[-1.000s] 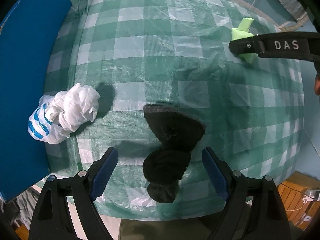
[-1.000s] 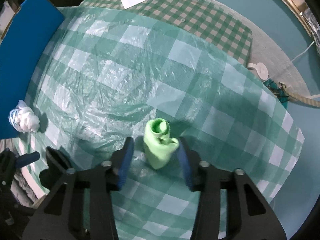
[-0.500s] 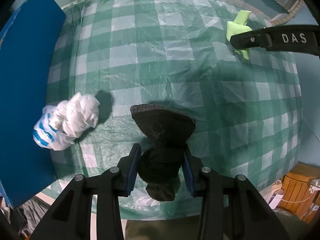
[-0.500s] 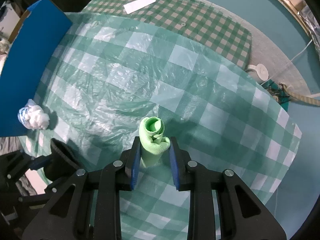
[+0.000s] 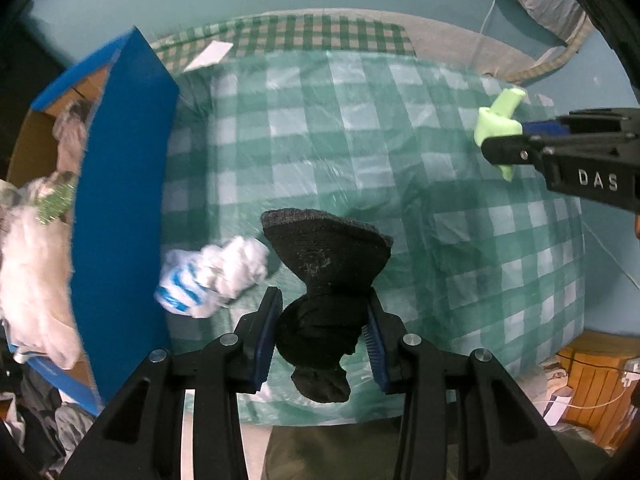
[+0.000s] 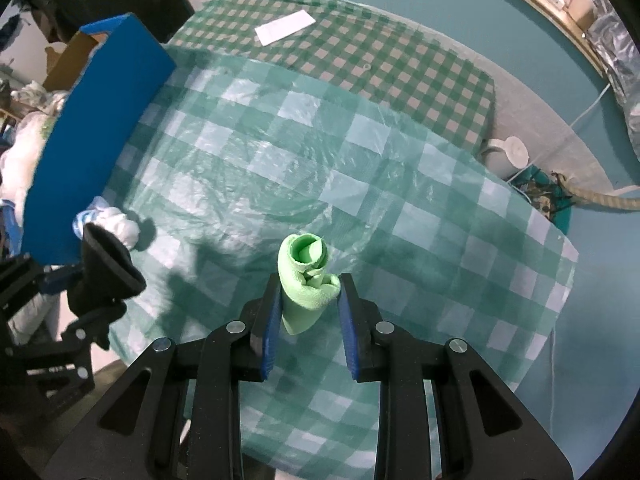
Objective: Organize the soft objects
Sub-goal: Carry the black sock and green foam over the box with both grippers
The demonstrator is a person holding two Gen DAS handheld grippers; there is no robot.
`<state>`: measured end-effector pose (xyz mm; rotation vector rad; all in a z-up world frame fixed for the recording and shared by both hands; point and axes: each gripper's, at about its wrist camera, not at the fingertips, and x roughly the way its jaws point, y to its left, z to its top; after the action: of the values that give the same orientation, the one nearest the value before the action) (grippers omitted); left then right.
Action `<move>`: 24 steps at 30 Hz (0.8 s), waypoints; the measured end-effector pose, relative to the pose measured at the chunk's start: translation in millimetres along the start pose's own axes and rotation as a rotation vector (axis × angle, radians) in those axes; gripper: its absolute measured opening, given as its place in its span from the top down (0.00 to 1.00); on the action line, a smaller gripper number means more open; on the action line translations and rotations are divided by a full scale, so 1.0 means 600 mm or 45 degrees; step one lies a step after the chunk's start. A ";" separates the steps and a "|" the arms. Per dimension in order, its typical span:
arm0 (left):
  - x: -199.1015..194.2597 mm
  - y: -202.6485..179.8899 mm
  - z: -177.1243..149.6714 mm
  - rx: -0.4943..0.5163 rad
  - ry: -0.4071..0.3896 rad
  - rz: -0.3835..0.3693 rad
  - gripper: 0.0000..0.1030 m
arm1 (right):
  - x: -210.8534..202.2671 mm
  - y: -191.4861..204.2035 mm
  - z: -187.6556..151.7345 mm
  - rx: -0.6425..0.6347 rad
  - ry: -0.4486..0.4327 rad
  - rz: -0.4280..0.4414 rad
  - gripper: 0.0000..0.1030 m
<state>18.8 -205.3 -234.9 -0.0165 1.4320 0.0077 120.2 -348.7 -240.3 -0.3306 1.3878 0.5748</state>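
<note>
My left gripper (image 5: 322, 320) is shut on a black knotted sock (image 5: 324, 280), held up above the green checked tablecloth (image 5: 360, 140). The sock's wide cuff fans out ahead of the blue pads. My right gripper (image 6: 308, 304) is shut on a rolled light-green cloth (image 6: 306, 276), also lifted off the table. In the left wrist view the green cloth (image 5: 498, 120) shows at the upper right in the other gripper's jaws. A crumpled white and blue striped bag (image 5: 212, 276) lies on the cloth beside the blue box (image 5: 120, 184).
The blue cardboard box (image 6: 92, 132) stands open at the table's left edge with white soft items (image 5: 32, 264) inside. A white card (image 6: 284, 28) lies on the far checked cloth. A white jug (image 6: 508, 156) sits off the table's right side. Wooden crate (image 5: 592, 376) at lower right.
Both grippers closed on their items: left on the black sock, right on the green cloth. Both then rose, lifting the items off the table, so the box's inside came into view.
</note>
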 end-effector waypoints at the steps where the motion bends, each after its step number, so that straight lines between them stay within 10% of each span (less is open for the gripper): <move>1: -0.009 0.005 0.001 0.001 -0.009 0.004 0.61 | -0.008 0.004 0.000 -0.004 -0.009 -0.001 0.75; 24: -0.156 0.146 0.012 -0.082 -0.170 -0.022 0.61 | -0.124 0.125 0.042 -0.082 -0.138 0.056 0.75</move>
<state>11.7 -117.3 -141.8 -0.0798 1.2977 0.0402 92.9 -287.5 -155.0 -0.3168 1.2769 0.6659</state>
